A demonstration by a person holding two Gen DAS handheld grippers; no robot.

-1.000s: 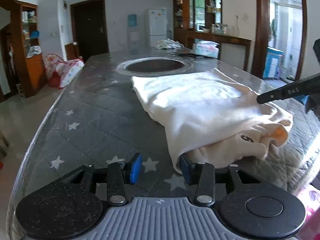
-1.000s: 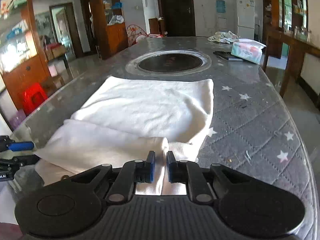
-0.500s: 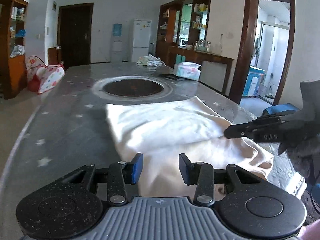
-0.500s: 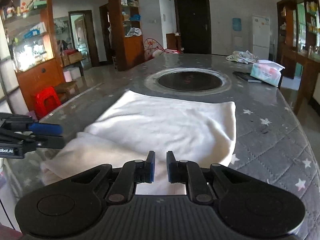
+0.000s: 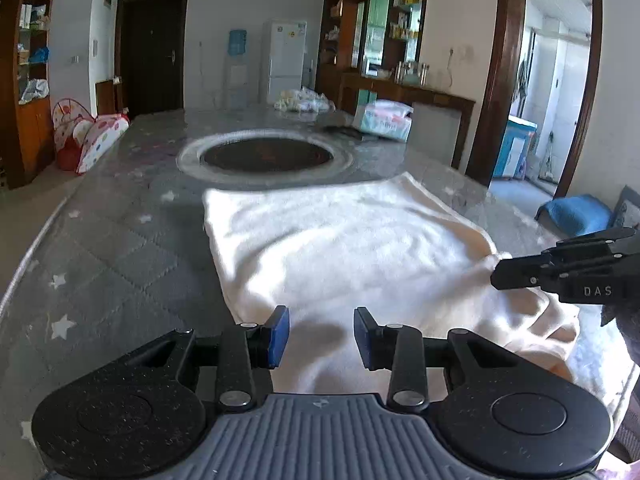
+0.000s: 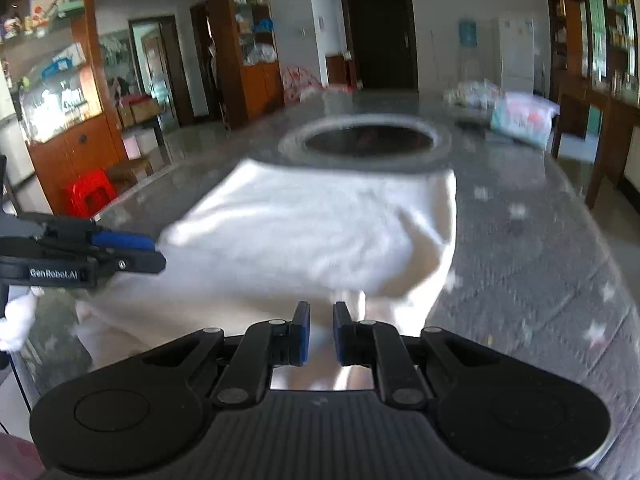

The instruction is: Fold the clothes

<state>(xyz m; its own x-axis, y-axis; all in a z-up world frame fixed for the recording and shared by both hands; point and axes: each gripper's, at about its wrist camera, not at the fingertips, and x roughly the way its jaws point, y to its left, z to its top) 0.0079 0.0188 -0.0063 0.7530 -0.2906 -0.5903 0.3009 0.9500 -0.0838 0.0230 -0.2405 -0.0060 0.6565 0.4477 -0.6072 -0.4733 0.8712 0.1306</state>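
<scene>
A cream-white garment (image 5: 340,248) lies partly folded on the grey star-patterned table (image 5: 112,264); it also shows in the right wrist view (image 6: 304,232). My left gripper (image 5: 318,336) is open and empty, raised over the garment's near left edge. My right gripper (image 6: 318,334) has its jaws a narrow gap apart with nothing between them, raised over the garment's near right part. The right gripper shows from the side in the left wrist view (image 5: 500,276), at the garment's right edge. The left gripper shows in the right wrist view (image 6: 154,252).
A round dark inset (image 5: 266,156) sits in the table beyond the garment. A tissue pack (image 5: 384,120) and a bundle of cloth (image 5: 300,100) lie at the far end. A red stool (image 6: 90,196) and wooden cabinets (image 6: 68,112) stand left of the table.
Both grippers have lifted away from the garment's near edge and tilted up. The right gripper has let go of the cloth fold it was pinching. The garment's near part lies more bunched.
</scene>
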